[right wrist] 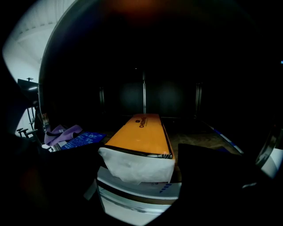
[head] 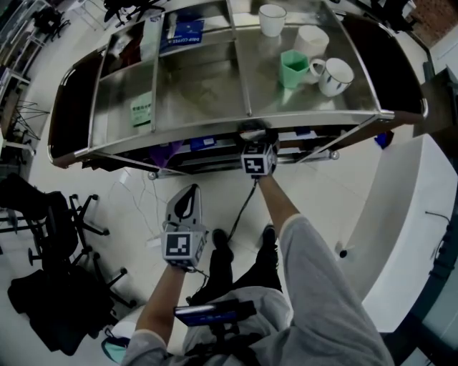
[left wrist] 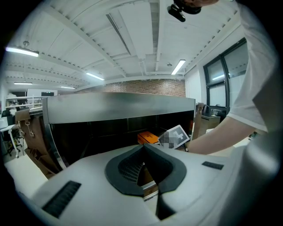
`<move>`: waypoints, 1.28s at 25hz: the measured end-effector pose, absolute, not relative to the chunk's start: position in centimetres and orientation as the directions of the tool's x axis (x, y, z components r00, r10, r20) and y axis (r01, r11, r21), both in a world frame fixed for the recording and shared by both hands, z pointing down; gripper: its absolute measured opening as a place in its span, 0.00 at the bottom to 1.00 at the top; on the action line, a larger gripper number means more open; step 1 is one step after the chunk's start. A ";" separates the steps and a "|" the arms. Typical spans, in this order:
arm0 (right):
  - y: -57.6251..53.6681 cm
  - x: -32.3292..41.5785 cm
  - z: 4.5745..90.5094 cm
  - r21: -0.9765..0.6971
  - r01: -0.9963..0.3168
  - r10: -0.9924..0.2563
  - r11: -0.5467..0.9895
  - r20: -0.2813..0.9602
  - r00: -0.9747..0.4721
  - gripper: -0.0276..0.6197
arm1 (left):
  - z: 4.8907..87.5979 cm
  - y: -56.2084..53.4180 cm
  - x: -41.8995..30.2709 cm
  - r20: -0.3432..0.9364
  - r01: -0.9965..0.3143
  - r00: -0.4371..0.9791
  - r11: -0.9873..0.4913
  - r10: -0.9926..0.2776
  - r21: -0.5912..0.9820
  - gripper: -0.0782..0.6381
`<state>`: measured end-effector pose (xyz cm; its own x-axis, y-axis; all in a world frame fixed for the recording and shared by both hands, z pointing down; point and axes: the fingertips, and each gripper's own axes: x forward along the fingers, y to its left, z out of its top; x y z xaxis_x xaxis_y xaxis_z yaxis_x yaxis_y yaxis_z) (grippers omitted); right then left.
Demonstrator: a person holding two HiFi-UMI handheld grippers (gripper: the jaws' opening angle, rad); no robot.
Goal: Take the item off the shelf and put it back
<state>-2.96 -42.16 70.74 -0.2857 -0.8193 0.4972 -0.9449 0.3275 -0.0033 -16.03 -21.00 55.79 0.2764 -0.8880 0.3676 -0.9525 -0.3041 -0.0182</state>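
Note:
A long orange box (right wrist: 140, 134) lies on a white box (right wrist: 137, 194) inside the dark lower level of the metal shelf rack (head: 315, 114). Its near end is wrapped in white. My right gripper (right wrist: 138, 152) is open, with one dark jaw on each side of that near end; a thin gap shows at the right jaw. In the head view the right gripper (head: 253, 136) reaches under the shelf's front edge. The left gripper (head: 187, 194) hangs back over the floor, shut and empty. Past the left gripper (left wrist: 142, 149) the orange box (left wrist: 148, 137) shows beside the right gripper's marker cube.
The top shelf carries a green cup (head: 292, 68), a white mug (head: 335, 75) and two white cups (head: 272, 18). A blue packet (right wrist: 82, 139) and purple cloth (right wrist: 62, 131) lie left of the orange box. A black chair (head: 64, 221) stands at my left.

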 end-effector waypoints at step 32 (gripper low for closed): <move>-40.7 -2.2 68.1 0.060 -0.937 -0.836 0.344 0.474 -0.277 0.60 | 56.1 -21.1 -16.3 0.382 -0.958 0.266 -0.286 -0.885 0.004 0.12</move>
